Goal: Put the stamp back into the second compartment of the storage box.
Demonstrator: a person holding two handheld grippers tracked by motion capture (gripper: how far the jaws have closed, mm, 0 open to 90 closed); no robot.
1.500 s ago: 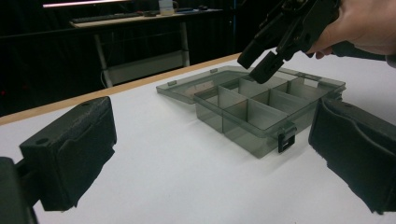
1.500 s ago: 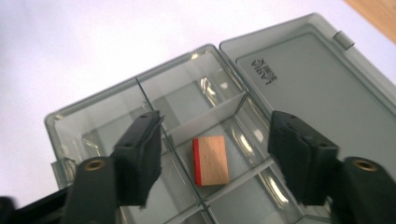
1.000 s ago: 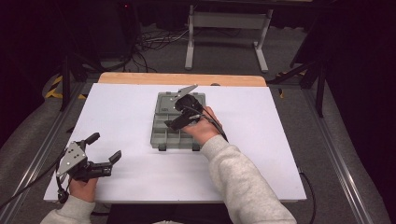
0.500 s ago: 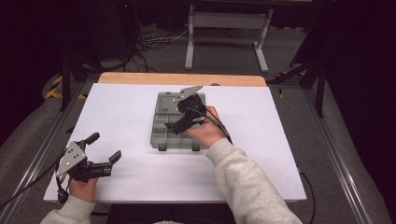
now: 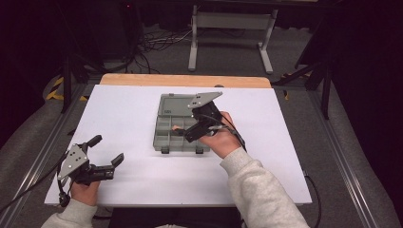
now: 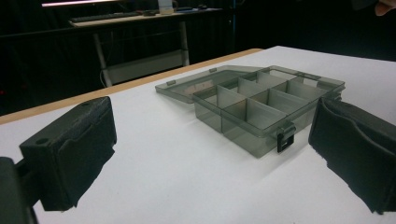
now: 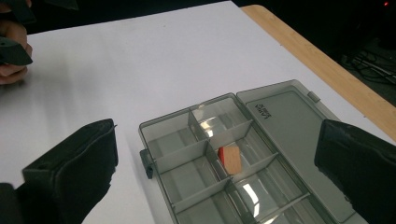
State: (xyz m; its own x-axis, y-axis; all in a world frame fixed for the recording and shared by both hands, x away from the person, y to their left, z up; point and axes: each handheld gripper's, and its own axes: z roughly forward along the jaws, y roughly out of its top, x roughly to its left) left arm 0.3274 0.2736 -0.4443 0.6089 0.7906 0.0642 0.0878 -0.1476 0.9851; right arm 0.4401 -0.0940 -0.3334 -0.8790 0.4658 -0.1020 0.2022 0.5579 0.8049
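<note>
A smoky grey compartment box [image 5: 167, 137] lies open mid-table, its lid [image 5: 173, 101] folded flat on the far side. In the right gripper view, a small tan block with a red face [image 7: 230, 158] leans in one of the box's middle compartments [image 7: 247, 154]. My right gripper [image 5: 192, 124] hovers over the box's right half, open, jaws wide with nothing between them [image 7: 215, 168]. My left gripper [image 5: 107, 149] rests near the table's front left corner, open and empty, pointing toward the box [image 6: 261, 107].
The white table top [image 5: 285, 142] has a wooden strip [image 5: 185, 80] along its far edge. Behind it stand a metal stand [image 5: 228, 28] and cables on the dark floor. Bare table surface lies between the left gripper and the box.
My right gripper has shifted slightly toward the person over the box. The left gripper has stayed in place.
</note>
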